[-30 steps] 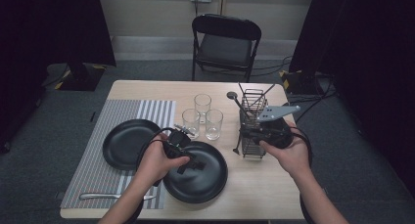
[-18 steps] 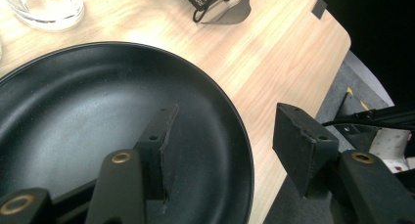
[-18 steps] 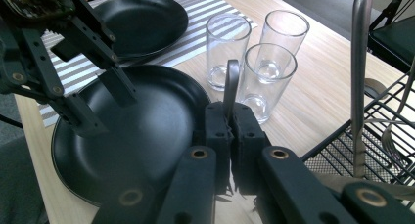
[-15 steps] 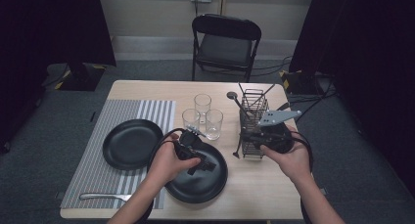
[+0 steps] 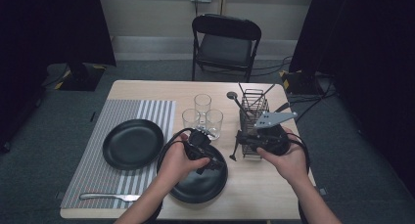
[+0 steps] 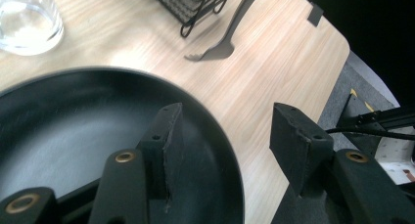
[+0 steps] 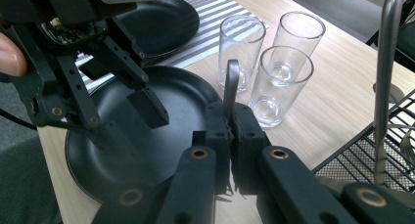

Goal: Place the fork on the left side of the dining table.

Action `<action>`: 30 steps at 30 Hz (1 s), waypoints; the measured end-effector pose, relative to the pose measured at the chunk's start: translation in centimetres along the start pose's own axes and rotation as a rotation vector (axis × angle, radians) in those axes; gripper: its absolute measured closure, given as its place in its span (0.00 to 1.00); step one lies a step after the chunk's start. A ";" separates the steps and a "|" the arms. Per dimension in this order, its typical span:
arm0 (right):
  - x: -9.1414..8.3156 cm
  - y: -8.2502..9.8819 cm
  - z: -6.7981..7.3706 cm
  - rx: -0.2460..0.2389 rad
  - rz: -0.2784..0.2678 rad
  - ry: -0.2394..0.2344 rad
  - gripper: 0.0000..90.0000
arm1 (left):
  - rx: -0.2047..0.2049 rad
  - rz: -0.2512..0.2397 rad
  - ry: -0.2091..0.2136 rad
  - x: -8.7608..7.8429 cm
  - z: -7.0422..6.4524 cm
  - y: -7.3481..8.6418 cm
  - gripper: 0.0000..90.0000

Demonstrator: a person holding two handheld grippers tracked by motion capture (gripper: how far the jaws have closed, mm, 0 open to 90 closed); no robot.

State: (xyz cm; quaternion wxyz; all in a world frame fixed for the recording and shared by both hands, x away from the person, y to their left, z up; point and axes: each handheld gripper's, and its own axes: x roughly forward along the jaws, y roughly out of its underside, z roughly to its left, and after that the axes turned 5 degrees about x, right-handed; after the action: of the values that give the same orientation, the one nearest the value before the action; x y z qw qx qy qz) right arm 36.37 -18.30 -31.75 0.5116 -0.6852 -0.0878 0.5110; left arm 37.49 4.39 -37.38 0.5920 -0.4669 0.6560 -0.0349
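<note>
Now right tool (image 7: 230, 131) clamps slim metal fork (image 6: 222, 48); left tool (image 6: 225, 136) gapes over glossy round black plate (image 6: 73, 116).

Matt black plate (image 6: 73, 136), grey metal fork (image 6: 230, 35), clear glossy glasses (image 7: 284, 72), pale wood-grain table (image 5: 254, 185)

On the light wooden table (image 5: 254, 194) a striped grey placemat (image 5: 93, 177) lies at the left, and one round black plate (image 5: 132, 143) rests on it. A silver table knife (image 5: 108, 197) lies on the placemat, nearer the person. A second round black plate (image 5: 203, 182) sits to the right of the placemat. Behind it stand three clear drinking glasses (image 5: 202, 117). To their right stands a black wire cutlery basket (image 5: 253, 106) with utensils in it. Behind the table stands a black folding chair (image 5: 225, 43).
</note>
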 end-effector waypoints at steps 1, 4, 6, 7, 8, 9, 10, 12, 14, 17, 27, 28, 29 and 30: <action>0.0 0.0 0.0 0.003 0.000 -0.004 0.97 | -0.004 -0.004 -0.002 0.1 -0.1 -0.2 0.52; 0.0 0.0 0.1 0.004 0.001 -0.008 0.97 | 0.006 -0.008 0.004 0.3 -0.5 -0.6 0.52; 0.0 0.0 0.1 0.001 0.004 -0.010 0.97 | 0.012 -0.008 0.008 0.3 -0.7 -0.9 0.53; 0.1 0.0 0.2 0.000 0.004 -0.009 0.97 | 0.017 -0.005 0.005 0.2 -0.8 -1.0 0.53; 0.1 0.0 0.2 -0.002 0.005 -0.011 0.97 | 0.017 -0.013 0.005 0.2 -0.9 -1.0 0.54; 0.2 0.0 0.3 -0.001 0.007 -0.015 0.97 | 0.019 -0.017 0.005 0.2 -1.0 -1.1 0.54; 0.2 -0.1 0.3 -0.001 0.008 -0.016 0.97 | 0.014 -0.025 0.005 0.2 -1.0 -1.2 0.54; 0.3 -0.2 0.5 -0.004 0.006 -0.018 0.97 | 0.018 -0.029 -0.006 0.1 -1.0 -1.2 0.55; 0.4 -0.3 0.7 -0.008 0.003 -0.022 0.97 | 0.028 -0.031 -0.012 0.0 -1.0 -1.3 0.56; 0.4 -0.5 0.8 -0.009 0.007 -0.026 0.97 | 0.027 -0.038 -0.015 0.0 -1.1 -1.3 0.56; 0.7 -0.7 1.0 -0.002 0.017 -0.030 0.97 | 0.056 -0.063 -0.039 -0.2 -1.6 -1.9 0.62; 0.7 -0.7 1.0 -0.004 0.020 -0.031 0.97 | 0.064 -0.057 -0.044 -0.3 -1.6 -2.0 0.64; 0.7 -0.7 1.1 -0.004 0.021 -0.031 0.97 | 0.068 -0.055 -0.047 -0.2 -1.6 -2.0 0.65; 0.8 -0.8 1.1 -0.005 0.020 -0.033 0.97 | 0.071 -0.057 -0.046 -0.2 -1.6 -2.1 0.65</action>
State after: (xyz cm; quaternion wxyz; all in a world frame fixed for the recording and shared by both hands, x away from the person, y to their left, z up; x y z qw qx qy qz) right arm 36.15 -16.79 -31.56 0.5032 -0.6788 -0.0908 0.5270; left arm 37.33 2.57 -35.50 0.6219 -0.4647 0.6271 -0.0640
